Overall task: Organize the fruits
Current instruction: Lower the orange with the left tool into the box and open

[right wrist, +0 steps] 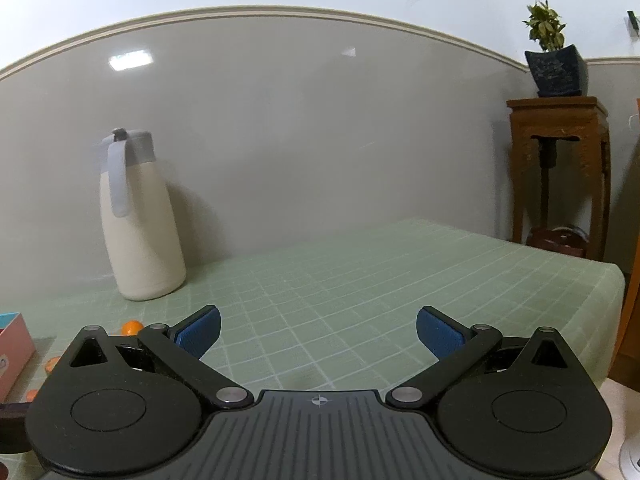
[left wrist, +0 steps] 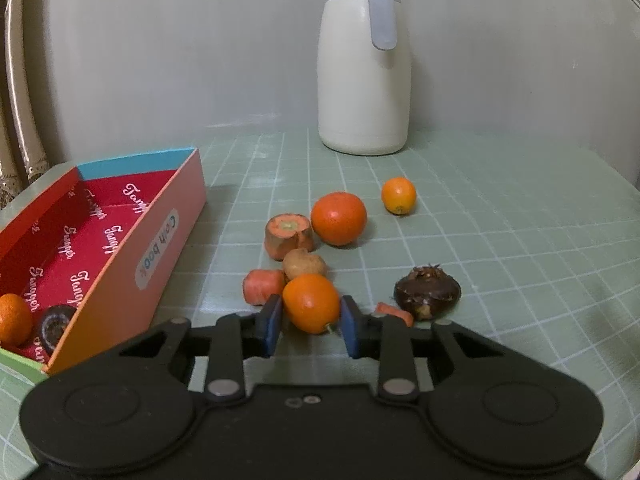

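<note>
Red-lined and orange-walled, the box (left wrist: 120,240) sits at the far left of the green grid cloth (left wrist: 500,220), and everything else is placed from it. Inside its near end lie an orange (left wrist: 14,318) and, touching it on the right, a dark chestnut (left wrist: 54,328).

Just right of the box's long wall is a cluster on the cloth: a carrot stub (left wrist: 289,236) cut face up, a carrot piece (left wrist: 263,286) nearer the camera, and a tan tuber (left wrist: 304,265) between them. Right of the stub, touching it, is a large orange (left wrist: 339,219). The left gripper (left wrist: 311,322) has its blue pads (left wrist: 272,326) pressed to both sides of a kumquat (left wrist: 311,303) in front of the cluster. Further right, a carrot sliver (left wrist: 394,313) lies against a second chestnut (left wrist: 427,291). A small kumquat (left wrist: 398,195) sits apart, further back. Far behind, by the wall, stands a cream flask (left wrist: 364,80).

Well right of the box, the right gripper (right wrist: 318,334) hangs over bare cloth, jaws spread wide, holding nothing. Beyond the table's right edge stands a wooden stand (right wrist: 560,160) with a potted plant (right wrist: 554,64).
</note>
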Demonstrator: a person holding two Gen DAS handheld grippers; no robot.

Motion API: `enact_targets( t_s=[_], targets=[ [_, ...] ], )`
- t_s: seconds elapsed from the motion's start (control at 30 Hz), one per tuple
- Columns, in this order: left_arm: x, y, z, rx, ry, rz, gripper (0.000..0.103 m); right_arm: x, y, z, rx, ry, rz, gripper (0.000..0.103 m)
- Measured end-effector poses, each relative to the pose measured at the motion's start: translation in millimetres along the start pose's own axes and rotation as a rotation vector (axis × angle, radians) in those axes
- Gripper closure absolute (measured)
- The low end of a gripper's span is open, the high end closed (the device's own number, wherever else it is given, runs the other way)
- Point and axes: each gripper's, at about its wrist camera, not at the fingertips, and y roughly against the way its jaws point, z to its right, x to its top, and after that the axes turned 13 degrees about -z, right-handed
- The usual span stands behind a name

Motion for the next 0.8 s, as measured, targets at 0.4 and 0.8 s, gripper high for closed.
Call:
enact_targets(
  t_s=[0.4,0.8],
  targets=[
    [1,53,-61,0.185,0.066,0.170,0.082,-6,-2,-22,0.081,0.049,-0.026,0.000],
    [-9,48,-146,0.271,0.216,0.094,0.082,-19,-2,-58,0.133,0.157,-0.021,0.000]
  ],
)
